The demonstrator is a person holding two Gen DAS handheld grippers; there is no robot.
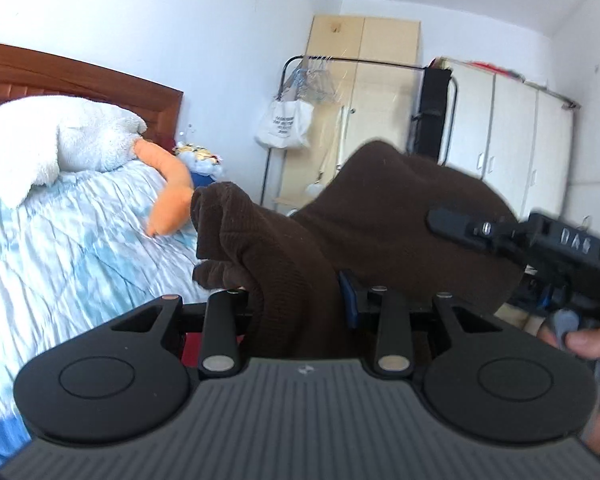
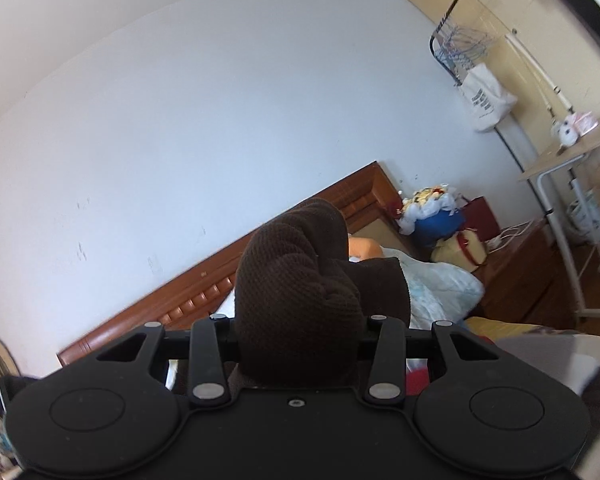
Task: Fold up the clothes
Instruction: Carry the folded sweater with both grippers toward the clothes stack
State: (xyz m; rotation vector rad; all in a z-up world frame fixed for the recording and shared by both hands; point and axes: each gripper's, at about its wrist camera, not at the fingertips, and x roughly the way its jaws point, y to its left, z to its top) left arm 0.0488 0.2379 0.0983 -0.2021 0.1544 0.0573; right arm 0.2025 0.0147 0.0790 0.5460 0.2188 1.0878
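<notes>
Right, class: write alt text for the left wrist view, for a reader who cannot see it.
A dark brown knitted garment is bunched in the left gripper and held up above a bed with a blue and white quilt. The right gripper grips the garment's other end; a clothes rack and wardrobes stand behind.

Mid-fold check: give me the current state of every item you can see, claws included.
Brown knit garment: bunched, lifted off the bed, held by both claws.
Left claw: shut on the garment.
Right claw: shut on the garment.
Bed quilt: spread, wrinkled.
Wardrobe doors: closed.
White tote bag: hanging from the clothes rack.
</notes>
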